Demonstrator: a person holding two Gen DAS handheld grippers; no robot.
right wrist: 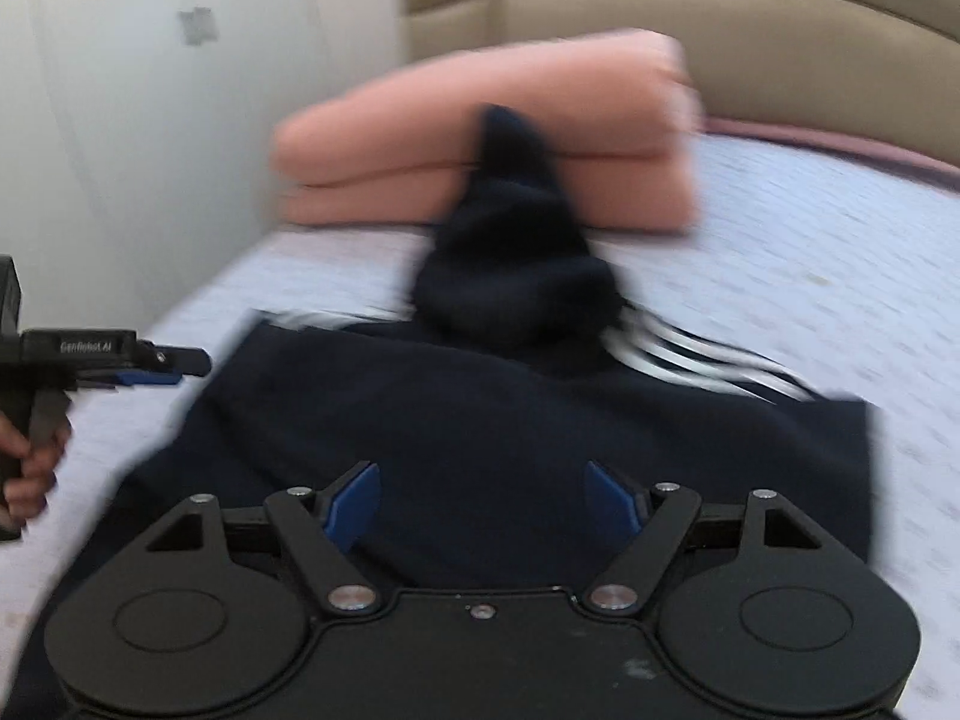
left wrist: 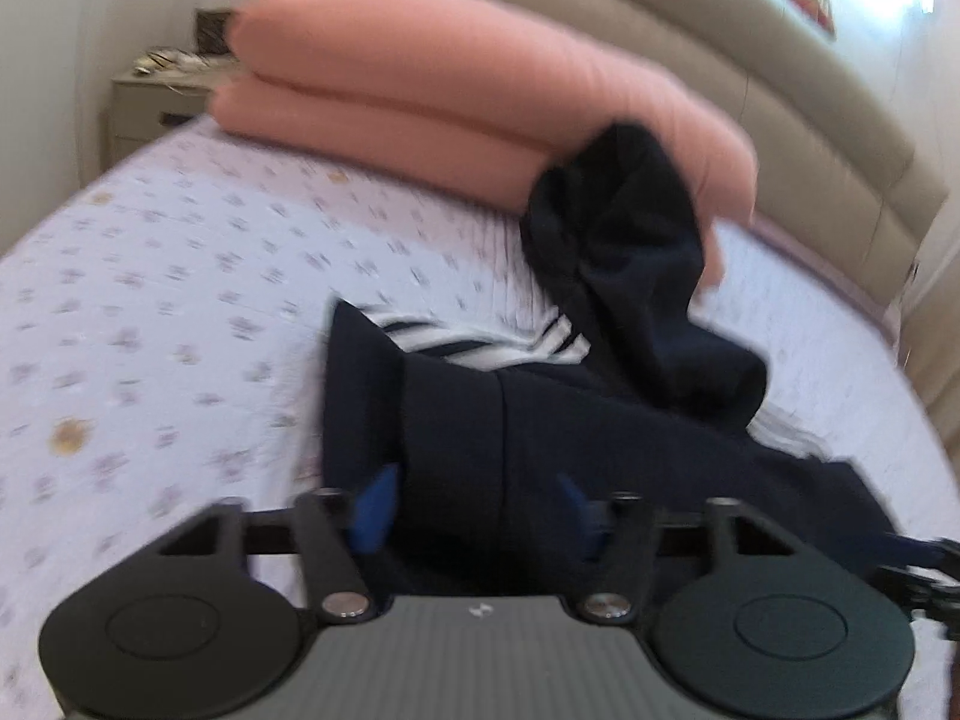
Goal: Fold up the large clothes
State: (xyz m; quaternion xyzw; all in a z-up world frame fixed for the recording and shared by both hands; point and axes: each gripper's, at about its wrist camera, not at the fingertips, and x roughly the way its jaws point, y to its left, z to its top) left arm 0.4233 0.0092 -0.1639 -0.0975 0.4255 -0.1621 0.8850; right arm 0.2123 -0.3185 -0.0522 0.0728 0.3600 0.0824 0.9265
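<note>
I see a dark navy garment with white stripes (right wrist: 480,414) spread on the bed's pale patterned sheet (left wrist: 150,276), one end against folded pink bedding (left wrist: 420,84). My left gripper (left wrist: 474,510) and right gripper (right wrist: 483,498) hover above it, both released, grasping nothing.

Beige padded headboard (left wrist: 750,60), pale nightstand (left wrist: 150,108), white wall (right wrist: 150,120).

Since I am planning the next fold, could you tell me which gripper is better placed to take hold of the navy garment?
Probably the right gripper: it is open directly over the navy garment, while the left gripper sits near the garment's edge.
</note>
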